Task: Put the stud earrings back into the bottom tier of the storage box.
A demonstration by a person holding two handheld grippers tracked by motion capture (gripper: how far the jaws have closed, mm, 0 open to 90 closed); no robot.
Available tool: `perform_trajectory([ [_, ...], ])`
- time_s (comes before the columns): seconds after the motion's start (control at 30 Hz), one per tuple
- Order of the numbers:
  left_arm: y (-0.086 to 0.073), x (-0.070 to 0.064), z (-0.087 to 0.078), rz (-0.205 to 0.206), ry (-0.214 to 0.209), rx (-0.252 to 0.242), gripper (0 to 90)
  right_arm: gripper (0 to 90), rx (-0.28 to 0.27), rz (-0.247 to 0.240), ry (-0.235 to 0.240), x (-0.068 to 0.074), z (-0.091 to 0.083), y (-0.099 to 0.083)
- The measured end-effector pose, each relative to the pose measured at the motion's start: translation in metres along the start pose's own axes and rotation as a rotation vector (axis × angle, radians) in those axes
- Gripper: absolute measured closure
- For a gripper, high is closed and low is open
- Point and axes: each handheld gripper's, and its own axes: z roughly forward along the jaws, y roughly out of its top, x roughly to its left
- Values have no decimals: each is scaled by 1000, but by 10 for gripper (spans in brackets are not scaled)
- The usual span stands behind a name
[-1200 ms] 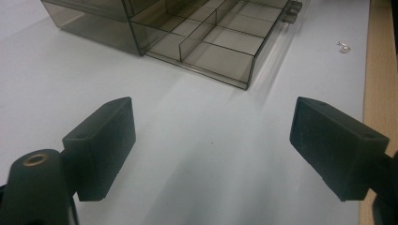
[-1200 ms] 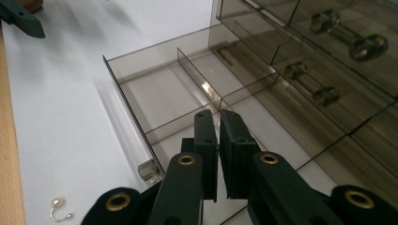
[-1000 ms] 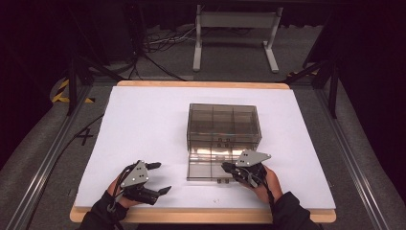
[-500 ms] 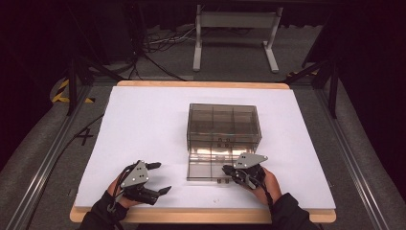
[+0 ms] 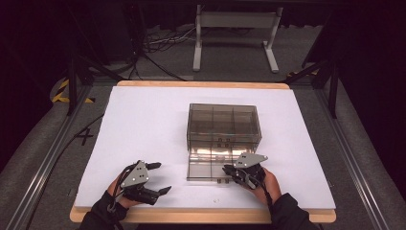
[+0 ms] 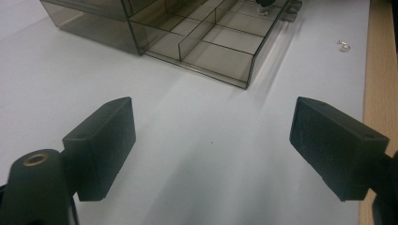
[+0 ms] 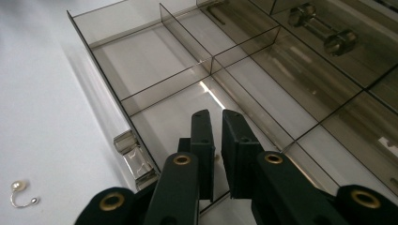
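A smoky clear plastic box point(image 5: 224, 122) stands mid-table, and its flat divided tray point(image 5: 206, 165) lies out in front of it toward me. My right gripper point(image 5: 229, 171) is at the tray's front right corner. In the right gripper view, that gripper point(image 7: 215, 117) hovers over a bare tray compartment point(image 7: 155, 61), jaws together but for a thin slit, with nothing seen between them. My left gripper point(image 5: 162, 177) rests open above the white sheet at the front left. The left gripper view has this gripper point(image 6: 211, 122) open over bare table, the tray point(image 6: 220, 47) ahead.
A small pearl hook earring point(image 7: 21, 193) lies on the white sheet just in front of the tray, beside its metal clasp point(image 7: 133, 157); it also shows near the wooden front edge point(image 6: 344, 45). A shiny barbell-shaped metal piece point(image 7: 319, 28) sits in the box.
The right gripper has shifted very slightly to the right at the tray's front corner. The left gripper has not moved.
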Motion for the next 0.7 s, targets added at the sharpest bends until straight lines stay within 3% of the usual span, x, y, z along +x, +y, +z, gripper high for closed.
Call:
perform_trajectory([
  [0.27,0,0,0,-1,-1,3,151,816,-17,2,-4,0,-5,1],
  [0.4,0,0,0,1,-3,3,151,810,-47,8,-16,-1,-17,4],
  [0.7,0,0,0,-3,-9,1,158,736,-68,0,27,4,-30,-3],
])
